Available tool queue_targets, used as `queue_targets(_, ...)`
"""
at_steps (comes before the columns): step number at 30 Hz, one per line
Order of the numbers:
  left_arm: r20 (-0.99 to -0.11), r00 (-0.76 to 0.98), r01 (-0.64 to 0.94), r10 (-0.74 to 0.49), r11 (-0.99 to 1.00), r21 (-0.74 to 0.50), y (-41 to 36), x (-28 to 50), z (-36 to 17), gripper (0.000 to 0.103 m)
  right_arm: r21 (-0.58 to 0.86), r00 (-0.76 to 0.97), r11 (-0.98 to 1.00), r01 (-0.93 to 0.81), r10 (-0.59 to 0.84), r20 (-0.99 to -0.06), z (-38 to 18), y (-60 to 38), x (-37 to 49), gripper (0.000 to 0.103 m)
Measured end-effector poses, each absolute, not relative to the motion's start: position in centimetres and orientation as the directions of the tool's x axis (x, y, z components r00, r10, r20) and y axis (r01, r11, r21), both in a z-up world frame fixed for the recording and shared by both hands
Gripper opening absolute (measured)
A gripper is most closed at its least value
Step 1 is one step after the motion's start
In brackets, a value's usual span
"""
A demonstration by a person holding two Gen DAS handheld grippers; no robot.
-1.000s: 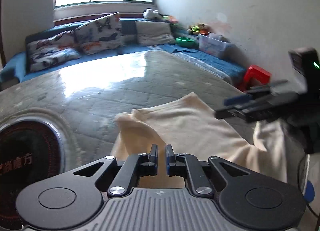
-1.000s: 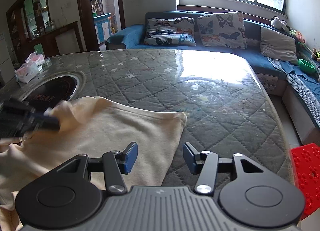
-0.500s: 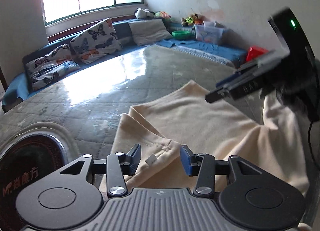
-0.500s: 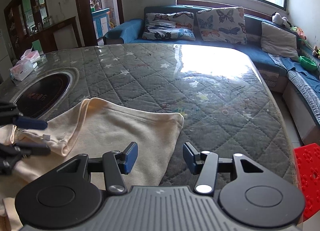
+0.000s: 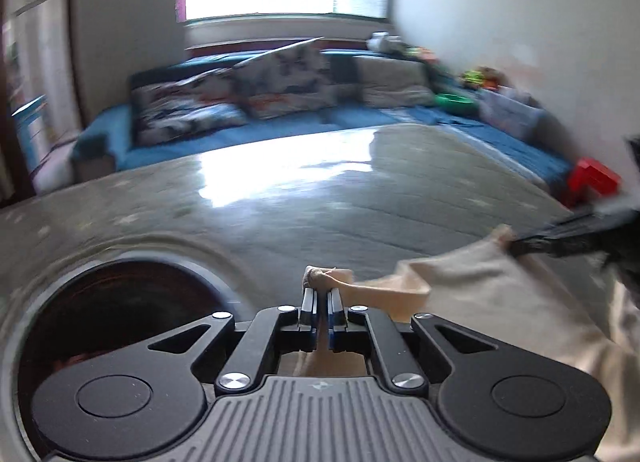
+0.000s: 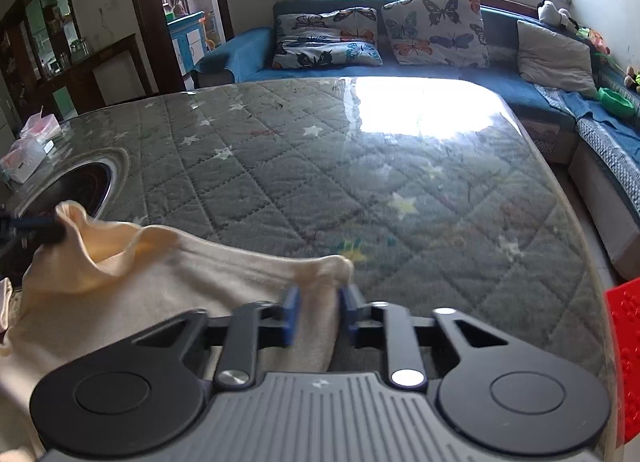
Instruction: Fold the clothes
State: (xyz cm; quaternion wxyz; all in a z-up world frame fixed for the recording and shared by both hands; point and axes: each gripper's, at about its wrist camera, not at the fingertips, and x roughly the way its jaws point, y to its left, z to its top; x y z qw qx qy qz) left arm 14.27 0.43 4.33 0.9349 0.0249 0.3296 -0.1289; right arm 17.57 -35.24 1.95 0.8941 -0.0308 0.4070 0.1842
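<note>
A cream garment (image 6: 168, 294) is held up over the near part of the quilted worktop (image 6: 360, 190), with the round dark burner inset (image 5: 116, 302) taken as the landmark. Directly right of that inset, the left claw (image 5: 320, 298) is seen clenched on a bunched corner of the cloth, only a small nub of which shows past the fingertips. Further right of the inset, the top edge sags in a loose loop between the two grips. At the far right of that edge, the other corner is held in the right claw (image 6: 318, 302), the cloth bunched between blue pads (image 6: 291, 314) that are not fully closed. Little cloth appears to be held in either grip, so a corner could be pulled free if the claws are drawn apart sharply. The sagging middle could also be folded into a crease if the garment is laid down before the edge is tautened.
</note>
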Motion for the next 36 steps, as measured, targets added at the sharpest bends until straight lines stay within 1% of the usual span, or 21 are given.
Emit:
queue_targets(4,-0.642,0.747,0.156,-0.173,0.984,-0.083,3.3,16.3,3.8,0.004,0.066,0.626,0.937,-0.344,0.282,-0.728,2.0,-34.3,19.0,0.005)
queue_targets(8,-0.654,0.744,0.101,-0.139,0.99,-0.096,5.1,18.1,3.4,0.004,0.046,0.642,0.941,-0.335,0.264,-0.72,1.6,-33.2,20.8,0.005)
queue_targets(10,-0.664,0.738,0.095,-0.124,0.992,-0.08,5.0,18.8,2.9,0.004,0.034,0.645,0.942,-0.333,0.254,-0.72,1.2,-32.7,21.5,0.005)
queue_targets(12,-0.676,0.728,0.091,-0.115,0.993,-0.072,4.9,19.4,2.5,0.004,0.021,0.652,0.943,-0.331,0.245,-0.718,1.2,-32.3,22.0,0.008)
queue_targets(13,-0.684,0.721,0.09,-0.114,0.993,-0.07,4.9,19.6,2.3,0.004,0.014,0.653,0.943,-0.332,0.24,-0.719,1.3,-32.2,22.1,0.012)
queue_targets(15,-0.69,0.716,0.087,-0.107,0.994,-0.064,4.7,19.8,2.2,0.005,-0.005,0.653,0.941,-0.338,0.231,-0.721,1.6,-32.1,22.1,0.013)
queue_targets(16,-0.689,0.718,0.086,-0.103,0.995,-0.059,4.6,19.7,2.3,0.008,-0.012,0.654,0.937,-0.349,0.235,-0.719,2.0,-32.1,21.6,0.014)
queue_targets(17,-0.685,0.724,0.069,-0.085,0.996,-0.05,4.6,19.4,2.5,0.008,-0.014,0.653,0.932,-0.362,0.243,-0.717,2.4,-32.1,21.0,0.014)
queue_targets(21,-0.659,0.746,0.095,-0.094,0.995,-0.035,3.9,18.1,4.1,0.008,-0.021,0.641,0.904,-0.427,0.287,-0.712,4.0,-32.2,17.9,0.015)
queue_targets(24,-0.646,0.751,0.137,-0.135,0.989,-0.047,2.7,17.0,5.1,0.008,-0.002,0.603,0.863,-0.506,0.352,-0.716,5.3,-31.8,14.5,0.015)
queue_targets(30,-0.693,0.696,0.213,-0.188,0.976,-0.051,0.3,16.8,4.1,0.008,0.01,0.514,0.761,-0.649,0.447,-0.732,6.7,-30.1,7.2,0.017)
queue_targets(32,-0.713,0.678,0.209,-0.176,0.977,-0.042,-0.1,17.0,3.4,0.008,0.011,0.47,0.712,-0.702,0.475,-0.744,6.9,-29.1,4.9,0.022)
queue_targets(34,-0.724,0.668,0.208,-0.171,0.977,-0.04,-0.1,17.1,2.9,0.008,0.003,0.433,0.662,-0.75,0.494,-0.754,7.0,-28.2,3.1,0.028)
queue_targets(36,-0.731,0.663,0.202,-0.162,0.979,-0.034,-0.1,17.3,2.7,0.009,-0.012,0.402,0.611,-0.791,0.506,-0.763,7.0,-27.4,1.6,0.031)
